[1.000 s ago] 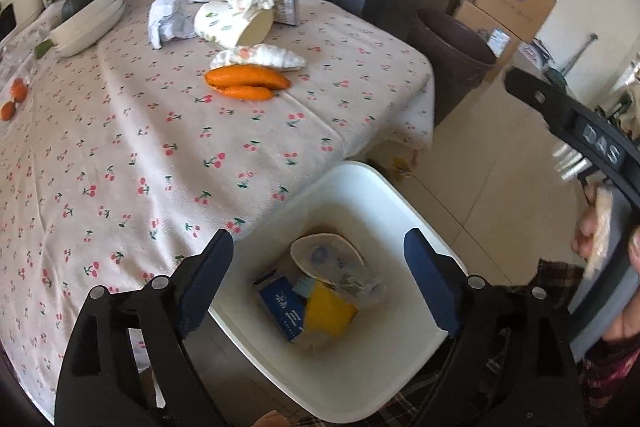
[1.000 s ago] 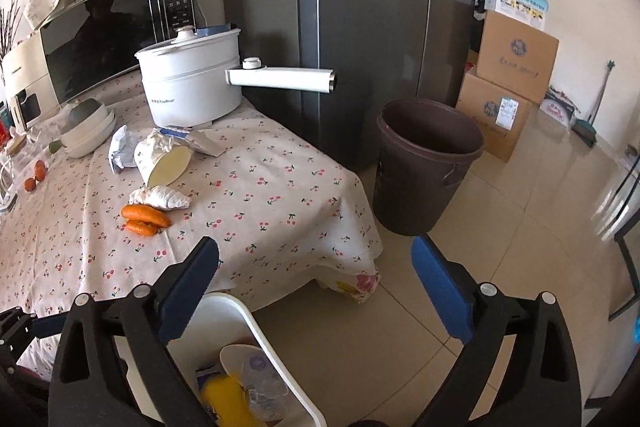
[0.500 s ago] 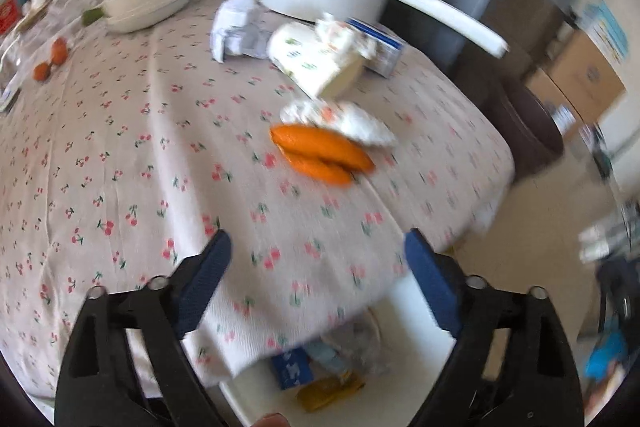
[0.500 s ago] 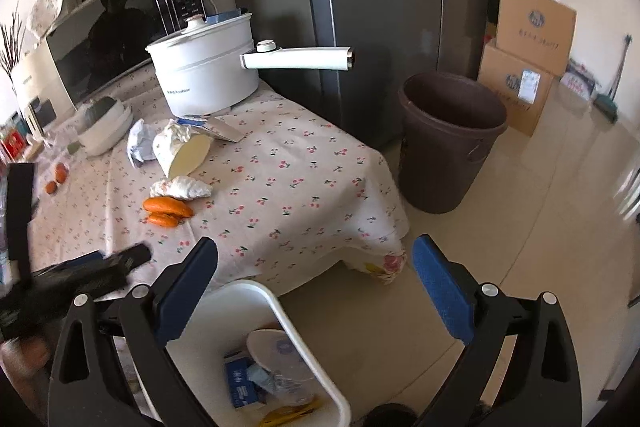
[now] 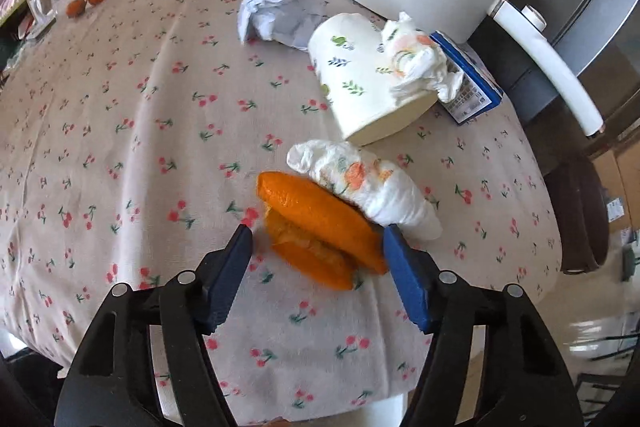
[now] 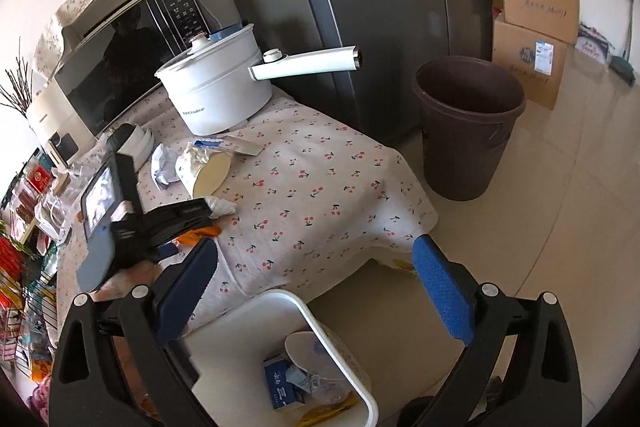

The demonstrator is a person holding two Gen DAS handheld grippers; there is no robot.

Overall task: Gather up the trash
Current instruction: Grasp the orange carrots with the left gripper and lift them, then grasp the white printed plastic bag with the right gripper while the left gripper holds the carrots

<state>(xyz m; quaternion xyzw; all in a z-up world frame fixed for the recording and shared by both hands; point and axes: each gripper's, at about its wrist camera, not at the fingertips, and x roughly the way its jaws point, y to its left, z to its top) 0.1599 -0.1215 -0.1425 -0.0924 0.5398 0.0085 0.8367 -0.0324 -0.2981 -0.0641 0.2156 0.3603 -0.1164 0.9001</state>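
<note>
Left gripper (image 5: 316, 247) has swung from the white bin (image 6: 340, 323) to the worktop (image 5: 120, 147); its jaws are closing around 2 orange peels (image 5: 320, 223), not yet gripping. Right gripper (image 6: 316, 287) is hanging wide, empty.

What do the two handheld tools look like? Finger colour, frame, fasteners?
Both match: the left tool and right tool have black, open-framed plastic linkage arms with round silver rivets at the joints. Each finger ends in a blue, textured rectangular pad. Seen from the right wrist view, the left tool's black body carries a small lit screen on a mount. No cables visible.
</note>
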